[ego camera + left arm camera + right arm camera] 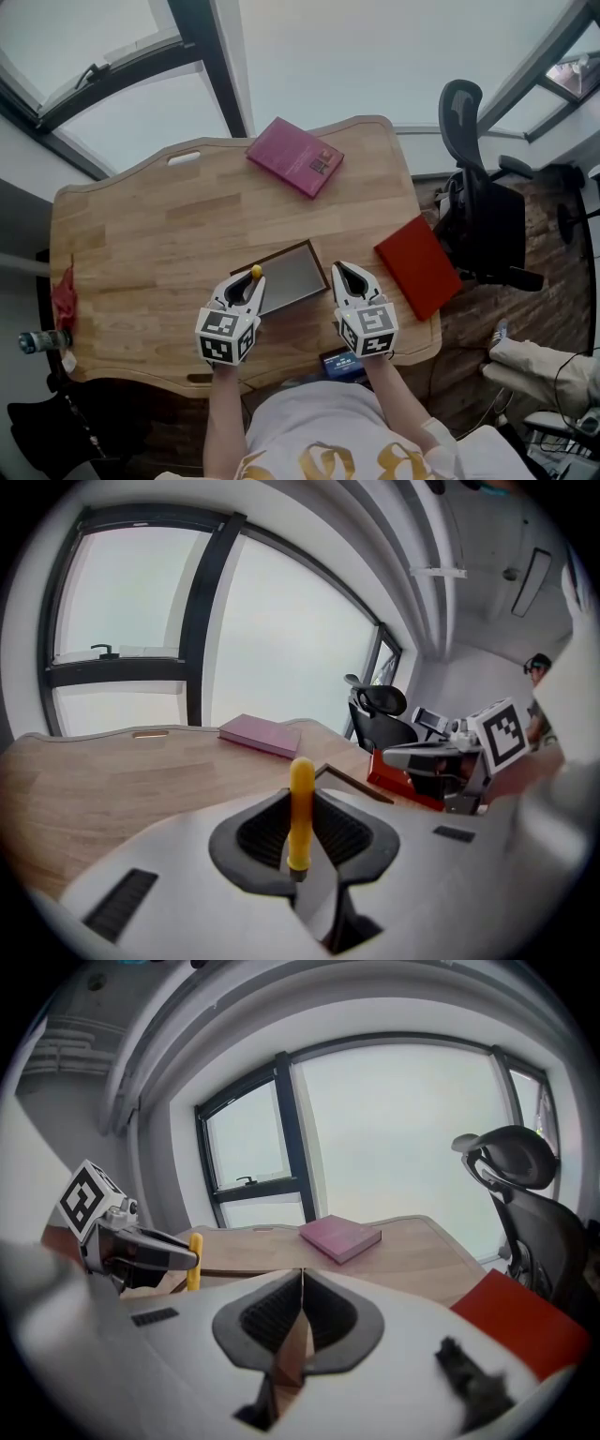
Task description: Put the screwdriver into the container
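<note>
My left gripper point(251, 281) is shut on a small screwdriver with a yellow handle point(256, 273). In the left gripper view the screwdriver point(301, 813) stands upright between the closed jaws. It hangs over the near left corner of the container point(292, 276), a shallow grey tray with a dark wooden rim. My right gripper point(352, 279) is shut and holds nothing, just right of the container. The right gripper view shows the left gripper point(141, 1249) with the yellow handle point(194, 1260) at the left.
A pink book point(294, 156) lies at the far edge of the wooden table point(141, 234). A red book point(418, 265) sits near the right edge. A black office chair point(478, 202) stands right of the table. A bottle point(37, 340) and red item are at the left.
</note>
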Motion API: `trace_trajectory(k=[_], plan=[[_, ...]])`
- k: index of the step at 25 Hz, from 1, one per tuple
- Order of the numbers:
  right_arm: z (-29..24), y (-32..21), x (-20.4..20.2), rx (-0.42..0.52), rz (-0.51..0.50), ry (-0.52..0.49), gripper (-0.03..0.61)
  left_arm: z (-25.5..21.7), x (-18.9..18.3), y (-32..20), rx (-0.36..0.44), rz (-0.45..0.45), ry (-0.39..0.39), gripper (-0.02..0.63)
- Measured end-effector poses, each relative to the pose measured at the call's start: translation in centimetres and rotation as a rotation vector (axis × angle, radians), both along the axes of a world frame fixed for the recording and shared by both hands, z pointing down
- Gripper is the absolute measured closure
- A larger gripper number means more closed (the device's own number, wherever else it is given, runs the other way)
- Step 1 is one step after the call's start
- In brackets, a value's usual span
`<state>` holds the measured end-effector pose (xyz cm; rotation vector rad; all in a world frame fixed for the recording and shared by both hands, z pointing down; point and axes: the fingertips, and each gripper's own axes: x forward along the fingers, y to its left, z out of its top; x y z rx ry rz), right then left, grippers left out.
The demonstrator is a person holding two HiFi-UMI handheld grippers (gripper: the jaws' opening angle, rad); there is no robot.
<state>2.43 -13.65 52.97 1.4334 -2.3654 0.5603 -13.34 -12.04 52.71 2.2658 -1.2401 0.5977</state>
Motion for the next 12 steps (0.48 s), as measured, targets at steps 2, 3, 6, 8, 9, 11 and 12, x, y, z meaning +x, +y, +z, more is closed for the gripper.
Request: trace_trajectory(k=[2,3,6,8,9,11,12], plan=[[0.3,-0.1,0.1,-0.011,0.001,-0.001,0.546,0.4,0.4,-0.1,-0.011,0.020,-0.006,0.537],[0.4,-0.2,0.2,-0.016,0.002,-0.001,0.546,0.5,0.6,-0.2,-0.018,0.030,-0.009,0.537],[0.8,-0.6,0.5,-0.027,0.006,0.002,0.546,1.1,1.2,-0.4,-0.042,0.063,-0.018,0.537],[1.0,-0.9,0.6,-0.032,0.009,0.003,0.546,1.5,1.5,-0.4,-0.062,0.086,-0.027,0.537],[1.1,-1.0,0.7,-0.033,0.010,0.003,0.546,1.7,1.7,-0.4,-0.072,0.096,-0.030,0.537],[1.3,-1.3,0.8,-0.036,0.014,0.002,0.546,2.1,1.9,-0.5,-0.092,0.107,-0.031,0.537],[1.4,-1.5,0.9,-0.037,0.017,0.001,0.546,2.3,1.9,-0.6,-0.102,0.110,-0.030,0.537]])
